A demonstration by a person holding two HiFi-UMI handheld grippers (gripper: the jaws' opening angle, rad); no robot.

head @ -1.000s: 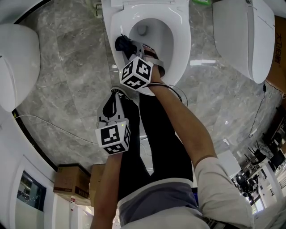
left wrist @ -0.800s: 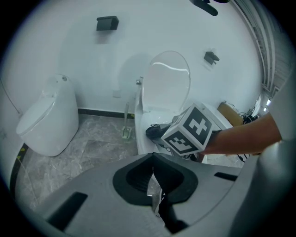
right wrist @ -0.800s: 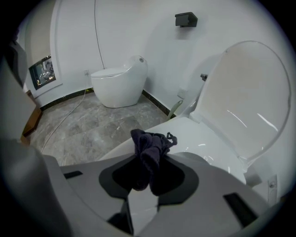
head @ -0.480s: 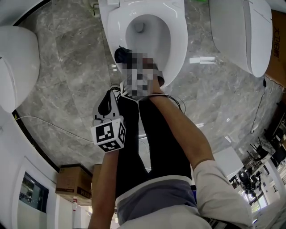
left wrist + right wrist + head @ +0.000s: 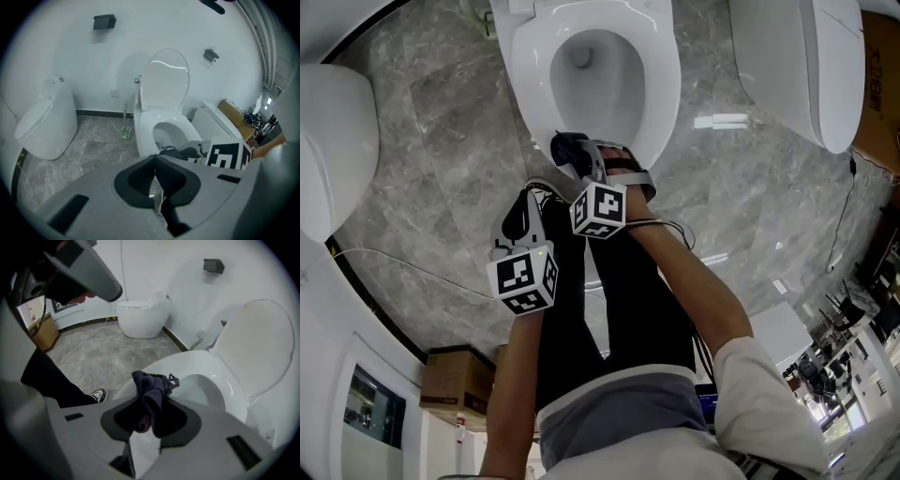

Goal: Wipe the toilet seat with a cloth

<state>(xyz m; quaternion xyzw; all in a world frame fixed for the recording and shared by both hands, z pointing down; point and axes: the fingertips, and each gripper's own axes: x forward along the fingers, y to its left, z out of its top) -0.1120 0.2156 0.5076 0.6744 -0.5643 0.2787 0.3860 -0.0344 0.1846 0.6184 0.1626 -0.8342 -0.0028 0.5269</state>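
Since the wiping falls to one gripper alone, the items divide into one in use and one in reserve.

Right gripper: jaws clamped on a dark purple cloth, bunched so that a wad sticks out past the pads; judged held this way so that fabric, not plastic, meets the porcelain.

Cloth, position: at the front rim of the white toilet seat, lower left of the seat's oval in the head view. Whether it presses on the seat or hangs just over it cannot be told.

Toilet seat: lowered over the bowl, with the lid raised against the wall, leaving the whole ring open to wiping. The front rim appears to be the stretch in hand; no visible mark tells how much of the ring is done.

Left gripper: jaws together on nothing, held lower in the head view, well clear of the seat; judged parked out of the way.

Surroundings: grey marble floor; a second toilet at upper right of the head view; the person's sneaker near the pedestal.
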